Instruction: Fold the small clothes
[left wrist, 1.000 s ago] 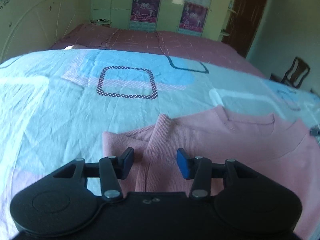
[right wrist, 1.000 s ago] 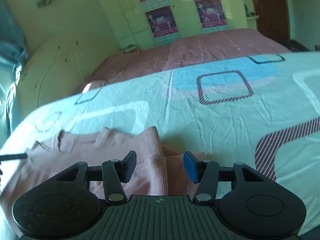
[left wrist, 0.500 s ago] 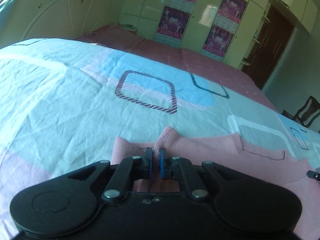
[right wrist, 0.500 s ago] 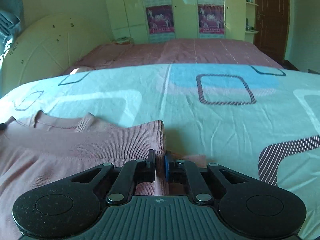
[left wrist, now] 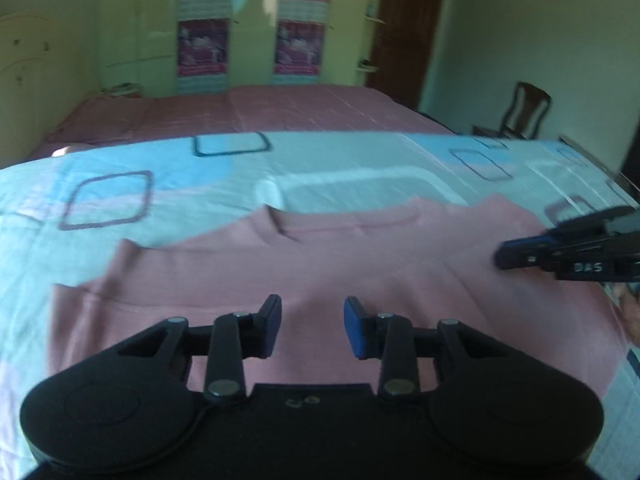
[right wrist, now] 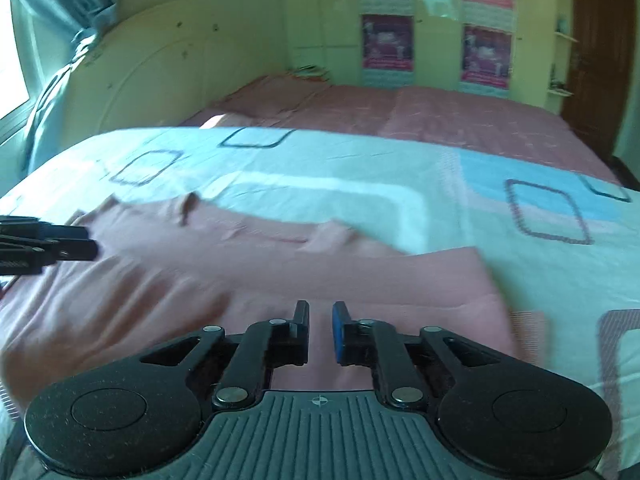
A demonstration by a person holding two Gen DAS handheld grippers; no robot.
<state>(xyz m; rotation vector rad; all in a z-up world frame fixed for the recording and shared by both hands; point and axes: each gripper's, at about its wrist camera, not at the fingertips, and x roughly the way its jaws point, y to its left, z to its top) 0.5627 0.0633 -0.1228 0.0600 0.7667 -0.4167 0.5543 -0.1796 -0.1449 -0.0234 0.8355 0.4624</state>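
Observation:
A pink knit sweater (left wrist: 360,264) lies flat on the patterned bed sheet, neckline (left wrist: 344,224) at the far side. My left gripper (left wrist: 312,326) hovers over the sweater's body. Its jaws are opening and nothing is between them. In the right wrist view the same sweater (right wrist: 240,280) fills the lower half, with a folded flap (right wrist: 440,268) at its right edge. My right gripper (right wrist: 320,328) is over the body with a narrow gap; its jaws are opening and hold nothing. Each gripper shows in the other's view: the right gripper (left wrist: 504,258), the left gripper (right wrist: 90,244).
The light blue sheet with square outlines (left wrist: 160,184) covers the near bed. A pink bedspread (left wrist: 260,112) lies beyond it. A wooden chair (left wrist: 524,112) stands at the far right. A cream headboard (right wrist: 140,80) and a wardrobe with posters (right wrist: 386,44) back the room.
Half a second ago both grippers were shut on the sweater's folded sleeve edges. They have since moved inward over the body, and both pairs of jaws now stand apart with the fabric let go.

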